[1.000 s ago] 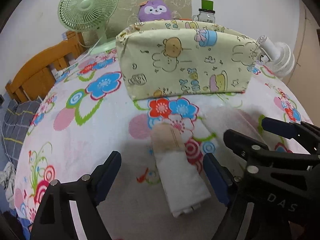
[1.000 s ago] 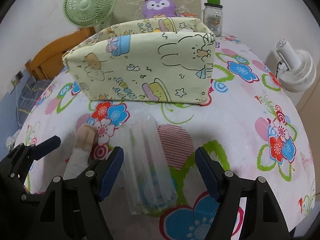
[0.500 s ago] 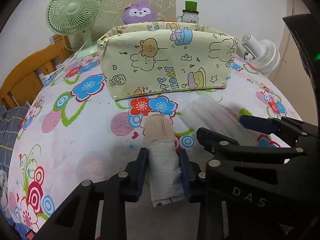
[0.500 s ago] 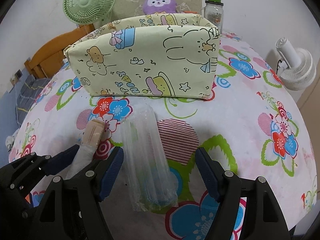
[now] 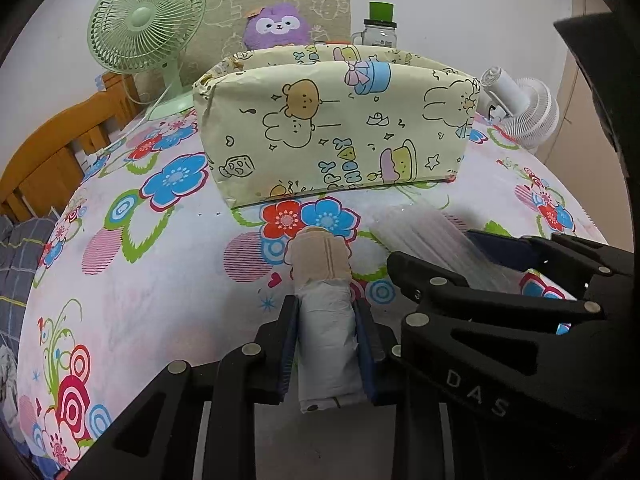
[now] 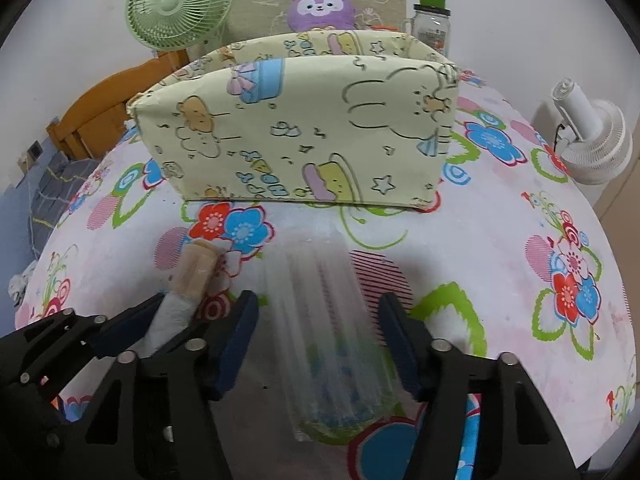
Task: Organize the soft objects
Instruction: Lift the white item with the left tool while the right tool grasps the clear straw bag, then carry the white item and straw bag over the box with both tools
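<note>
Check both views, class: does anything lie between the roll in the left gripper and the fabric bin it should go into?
Nothing visible does. The left gripper is shut on the rolled cloth, and only bare flowered tablecloth lies ahead to the cartoon-print bin. The clear packet lies to its right, off that line.

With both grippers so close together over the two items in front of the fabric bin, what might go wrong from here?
1. The left gripper pinches only the white rear of the rolled cloth; its tan front end overhangs and may sag or unroll when lifted.
2. The right gripper is open around the clear air-cushion pack, which looks slippery and could squirt out on closing.
3. The two grippers sit nearly touching, so raising either toward the fabric bin risks a collision.
</note>
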A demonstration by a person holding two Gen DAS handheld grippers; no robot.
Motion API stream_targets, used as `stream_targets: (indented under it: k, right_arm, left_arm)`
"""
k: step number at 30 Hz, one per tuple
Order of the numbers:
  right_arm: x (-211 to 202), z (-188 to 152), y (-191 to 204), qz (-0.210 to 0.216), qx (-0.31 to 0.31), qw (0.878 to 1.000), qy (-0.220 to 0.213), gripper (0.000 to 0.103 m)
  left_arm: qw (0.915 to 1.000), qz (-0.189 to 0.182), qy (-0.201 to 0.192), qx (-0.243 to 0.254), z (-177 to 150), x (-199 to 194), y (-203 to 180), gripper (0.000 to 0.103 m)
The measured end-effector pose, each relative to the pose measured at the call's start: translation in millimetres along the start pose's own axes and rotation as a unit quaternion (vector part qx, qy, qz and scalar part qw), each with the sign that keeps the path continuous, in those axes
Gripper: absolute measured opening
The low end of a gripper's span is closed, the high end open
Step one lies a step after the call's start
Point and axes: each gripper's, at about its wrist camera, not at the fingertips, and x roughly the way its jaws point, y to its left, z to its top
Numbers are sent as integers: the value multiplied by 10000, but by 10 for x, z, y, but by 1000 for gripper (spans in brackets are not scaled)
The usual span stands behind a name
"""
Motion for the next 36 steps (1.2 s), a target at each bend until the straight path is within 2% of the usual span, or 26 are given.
stream_targets:
  k: [4,6,7,9,15,36]
  right_arm:
    - [-6,12,31,106,-42,9999,18,49]
    - [-20,11,34,100,-69,9999,9,38]
    - [-30,11,34,85,-92,9999,2,37]
    - [-49,11,25,70,-107,9999,-16,28]
    - [-121,43,-16,86,-101,9998,-129,23]
    - [-556,237,-85,23,61,9984,-559,23]
  left_arm:
    - [10000,-3,13,22,11,11,-14,27]
    - [10000,-6,24,13,22,16,-20,27]
    - [10000,-5,31,9,27,19,-21,26]
    - [10000,2,23,-5,40,21,-26,26]
    - [10000,34,-72,33,94,-11,-72,26]
    - [9988,36,-477,88,356,-364,-163,26]
